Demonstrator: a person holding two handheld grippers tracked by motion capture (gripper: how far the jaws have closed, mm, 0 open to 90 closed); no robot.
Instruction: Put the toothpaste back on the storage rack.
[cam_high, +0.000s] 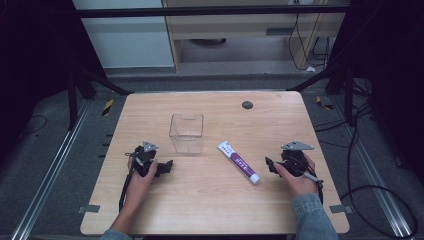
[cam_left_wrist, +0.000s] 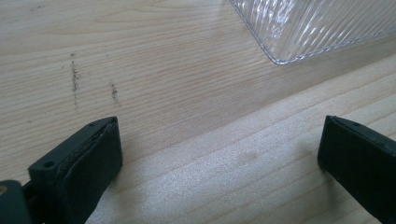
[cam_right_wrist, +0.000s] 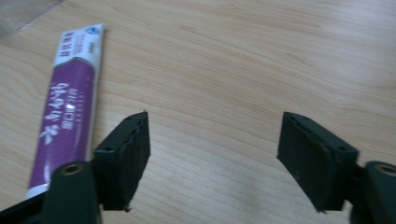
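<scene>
Toothpaste tube (cam_right_wrist: 70, 102) lies flat on desk (cam_high: 210, 200), just left of right gripper (cam_right_wrist: 212, 154) fingers (cam_right_wrist: 128, 154); both grippers' fingers open, w/ nothing between.

I see the wooden tabletop (cam_high: 210, 200) with a clear plastic container (cam_high: 186, 133) standing upright near its centre. At its four o'clock lies a purple-and-white toothpaste tube (cam_high: 238, 161), apart from it. My left tongs (cam_high: 167, 165) rest at seven o'clock of the container; my right tongs (cam_high: 270, 165) sit just beside the tube's cap, at its three o'clock.

Purple-white toothpaste tube (cam_high: 238, 162) flat on table, just right of clear ribbed container (cam_high: 186, 133).
</scene>
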